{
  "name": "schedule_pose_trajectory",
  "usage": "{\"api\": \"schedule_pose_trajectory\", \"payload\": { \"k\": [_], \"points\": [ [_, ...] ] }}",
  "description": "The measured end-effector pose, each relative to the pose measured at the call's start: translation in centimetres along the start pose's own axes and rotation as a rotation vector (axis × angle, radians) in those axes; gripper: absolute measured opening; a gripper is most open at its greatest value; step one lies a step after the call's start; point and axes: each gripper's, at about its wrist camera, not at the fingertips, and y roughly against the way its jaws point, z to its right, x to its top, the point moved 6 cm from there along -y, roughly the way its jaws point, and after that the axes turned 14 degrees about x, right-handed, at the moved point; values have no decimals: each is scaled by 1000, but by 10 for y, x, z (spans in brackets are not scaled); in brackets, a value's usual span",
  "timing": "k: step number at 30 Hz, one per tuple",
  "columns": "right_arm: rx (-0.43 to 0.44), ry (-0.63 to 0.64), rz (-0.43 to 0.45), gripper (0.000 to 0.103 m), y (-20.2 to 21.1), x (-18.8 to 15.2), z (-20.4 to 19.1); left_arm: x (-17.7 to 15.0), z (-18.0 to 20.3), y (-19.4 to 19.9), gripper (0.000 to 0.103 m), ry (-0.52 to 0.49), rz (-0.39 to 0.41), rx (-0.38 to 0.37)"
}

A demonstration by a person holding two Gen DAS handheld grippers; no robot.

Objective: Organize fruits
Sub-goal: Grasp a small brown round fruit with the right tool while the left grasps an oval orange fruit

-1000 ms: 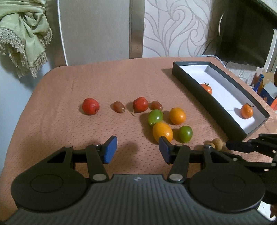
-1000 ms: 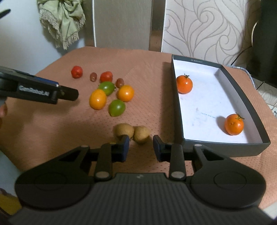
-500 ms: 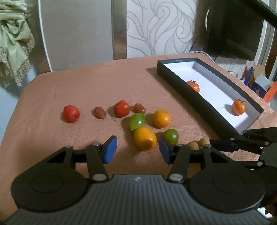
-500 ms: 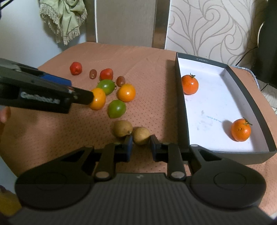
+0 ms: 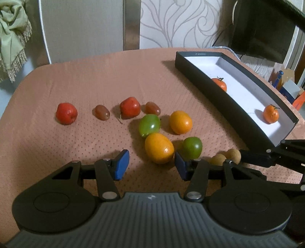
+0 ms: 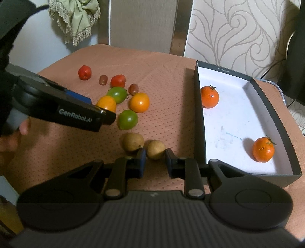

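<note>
My left gripper (image 5: 150, 165) is open, its blue pads just short of an orange fruit (image 5: 159, 148) that lies ahead, slightly right of centre. Beside that fruit lie a green one (image 5: 192, 146), another green (image 5: 149, 125) and another orange (image 5: 180, 122). My right gripper (image 6: 156, 162) is open with a brown fruit (image 6: 155, 149) between its fingertips; a gap shows on each side. A second brown fruit (image 6: 132, 141) lies to its left. The black box (image 6: 200, 122) holds two tangerines (image 6: 209, 96) (image 6: 263, 149).
Two red fruits (image 5: 66, 113) (image 5: 130, 107) and two small dark red ones (image 5: 102, 112) (image 5: 152, 108) lie in a row farther back on the brown cloth (image 5: 95, 80). A green scarf (image 6: 76, 17) hangs at the back left. Chair backs stand behind the table.
My left gripper moved forward toward the orange fruit. My right gripper moved forward around the right brown fruit and narrowed its jaws a little.
</note>
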Motion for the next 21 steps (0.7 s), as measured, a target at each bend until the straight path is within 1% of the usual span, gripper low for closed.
{"api": "schedule_pose_trajectory", "payload": {
  "k": [6,7,10,15,18,21],
  "points": [
    [-6,3,0,26,-2,2,1,4,0,-4,54,13,2,-14],
    [-7,3,0,26,-2,1,1,4,0,-4,51,16,2,-18],
    [-6,7,1,27,-3,1,1,5,2,-4,40,15,1,-45],
    [2,9,4,26,-3,1,2,4,1,-4,39,32,-2,-60],
    [15,-13,5,25,1,1,3,3,-3,-1,39,37,-7,-53],
    [27,-25,26,25,10,3,2,1,-11,2,39,45,-5,-34]
  ]
}}
